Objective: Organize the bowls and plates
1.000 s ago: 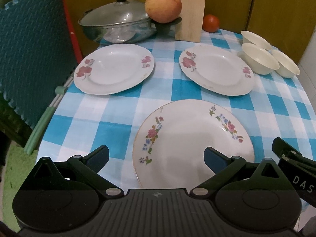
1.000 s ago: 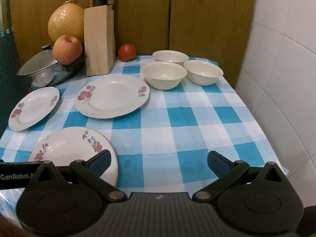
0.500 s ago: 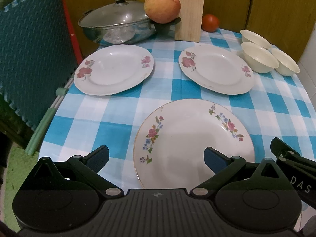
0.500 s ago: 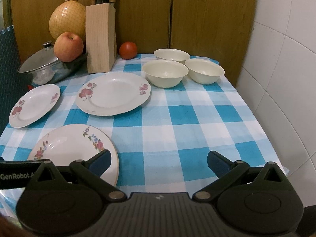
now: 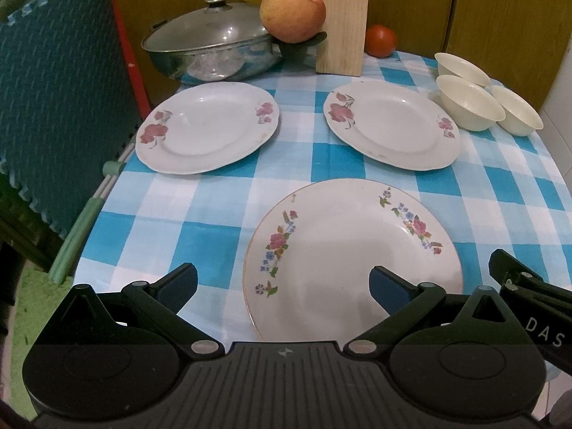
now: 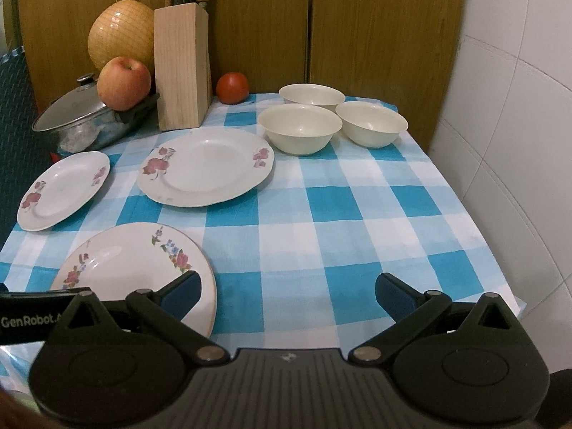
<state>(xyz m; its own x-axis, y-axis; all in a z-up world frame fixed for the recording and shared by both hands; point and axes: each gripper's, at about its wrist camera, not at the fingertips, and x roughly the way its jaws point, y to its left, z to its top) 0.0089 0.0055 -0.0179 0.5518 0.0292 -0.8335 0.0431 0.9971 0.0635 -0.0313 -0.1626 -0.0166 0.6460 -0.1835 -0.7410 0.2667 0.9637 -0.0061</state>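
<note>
Three white flowered plates lie apart on the blue checked tablecloth [image 5: 214,221]: a near plate [image 5: 343,257] with small flowers, a far-left plate [image 5: 207,127] and a far-right plate [image 5: 391,127] with red roses. Three cream bowls [image 5: 468,107] stand at the far right, close together. My left gripper [image 5: 282,284] is open and empty, hovering over the near plate's front edge. My right gripper [image 6: 286,291] is open and empty, right of the near plate [image 6: 125,268], well short of the bowls [image 6: 300,127].
A lidded steel pot [image 5: 211,53] with an apple [image 5: 292,12] on its handle, a wooden knife block [image 5: 341,21], a pomelo [image 6: 119,32] and a tomato [image 5: 380,41] line the back. A teal mat [image 5: 53,100] stands left; a tiled wall [image 6: 518,143] stands right.
Both grippers have drifted slightly forward and the views have shifted a little. Nothing on the table has moved; both grippers stay open.
</note>
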